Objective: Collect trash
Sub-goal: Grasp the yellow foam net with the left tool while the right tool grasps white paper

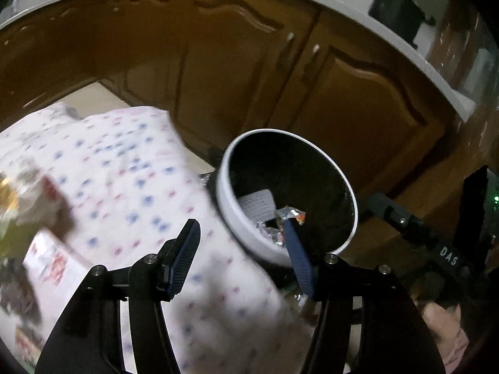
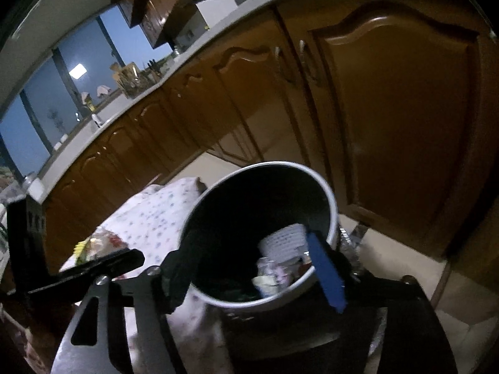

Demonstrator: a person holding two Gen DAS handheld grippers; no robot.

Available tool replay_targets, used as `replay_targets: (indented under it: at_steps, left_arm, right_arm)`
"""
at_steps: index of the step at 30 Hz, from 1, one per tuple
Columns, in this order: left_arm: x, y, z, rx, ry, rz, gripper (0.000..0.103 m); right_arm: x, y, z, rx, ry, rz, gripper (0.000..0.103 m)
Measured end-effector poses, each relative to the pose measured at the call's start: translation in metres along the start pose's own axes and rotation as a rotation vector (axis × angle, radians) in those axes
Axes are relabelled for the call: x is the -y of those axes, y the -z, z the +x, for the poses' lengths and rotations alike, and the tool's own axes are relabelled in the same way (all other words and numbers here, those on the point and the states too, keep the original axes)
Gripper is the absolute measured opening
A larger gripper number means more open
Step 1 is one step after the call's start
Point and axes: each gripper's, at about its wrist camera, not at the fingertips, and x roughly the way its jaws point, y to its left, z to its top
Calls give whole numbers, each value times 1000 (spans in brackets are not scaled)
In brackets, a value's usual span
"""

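Observation:
A white-rimmed trash bin with a black liner stands at the table's edge. In it lie a white paper cup and crumpled foil wrappers. My left gripper is open and empty, its right finger over the bin's near rim. In the right wrist view the bin fills the centre, tilted toward me, with the cup and wrappers inside. My right gripper is shut on the bin, one finger on each side of it.
The table has a white dotted cloth. Blurred packets and a box lie at its left. Brown kitchen cabinets stand behind, under a grey counter. The other gripper's body shows at right.

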Motion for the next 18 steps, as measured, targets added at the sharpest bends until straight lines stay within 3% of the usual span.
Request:
replay_targets:
  at_steps: [18]
  left_arm:
    - [-119,57,-111,136,-138,-224,56]
  right_arm:
    - [-106,33,32,-85,-210,-83,77]
